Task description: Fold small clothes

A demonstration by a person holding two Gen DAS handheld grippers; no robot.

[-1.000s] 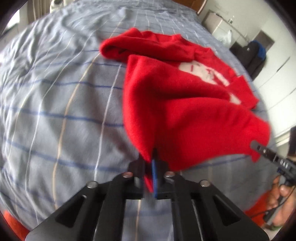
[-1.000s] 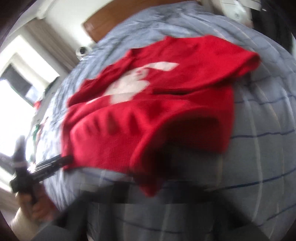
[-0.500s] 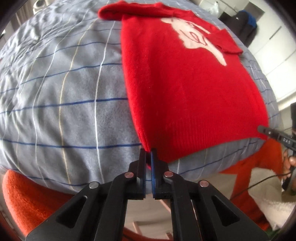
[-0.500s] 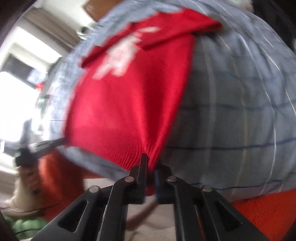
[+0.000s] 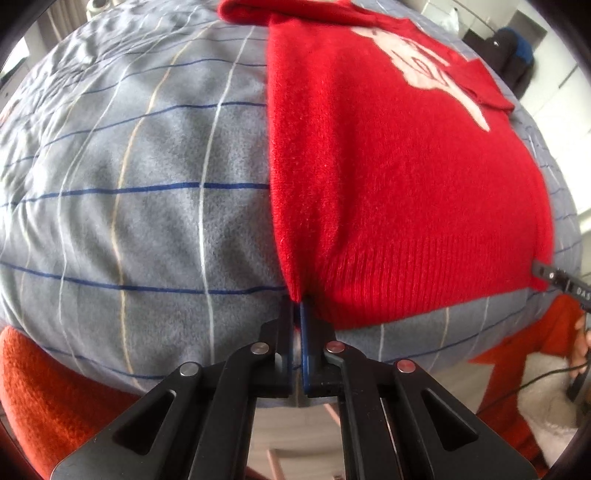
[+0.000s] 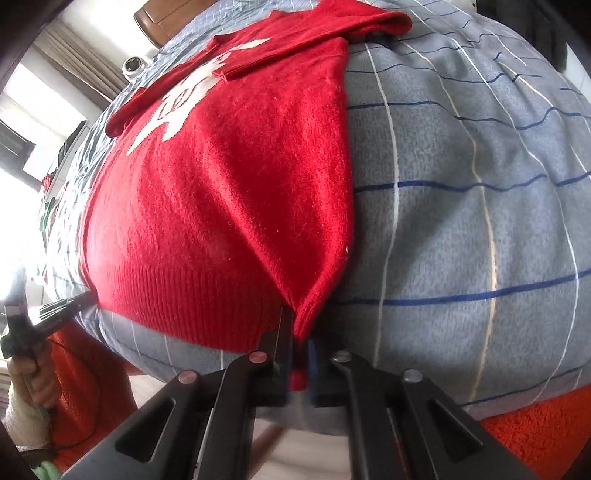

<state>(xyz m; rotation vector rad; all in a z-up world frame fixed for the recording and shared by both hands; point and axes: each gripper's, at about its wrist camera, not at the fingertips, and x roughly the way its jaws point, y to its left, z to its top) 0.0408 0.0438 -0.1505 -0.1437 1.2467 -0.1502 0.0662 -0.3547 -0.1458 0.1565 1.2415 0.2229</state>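
Note:
A small red knit sweater (image 5: 399, 177) with a white figure on its front lies spread flat on the bed, its ribbed hem at the near edge; it also shows in the right wrist view (image 6: 229, 206). My left gripper (image 5: 298, 310) is shut on the hem's left corner. My right gripper (image 6: 299, 339) is shut on the hem's right corner, with red cloth pinched between the jaws. Each gripper shows at the far hem corner in the other's view: the right one (image 5: 554, 278), the left one (image 6: 55, 306).
The bed has a grey-blue cover (image 5: 140, 206) with blue and white lines. An orange blanket (image 5: 40, 391) hangs below the bed's near edge. A wooden headboard (image 6: 166, 18) is at the far end. Dark bags (image 5: 517, 59) stand by a white cupboard.
Both grippers have pulled the hem back towards the bed's near edge. The sweater went from lifted and bunched to stretched flat on the cover.

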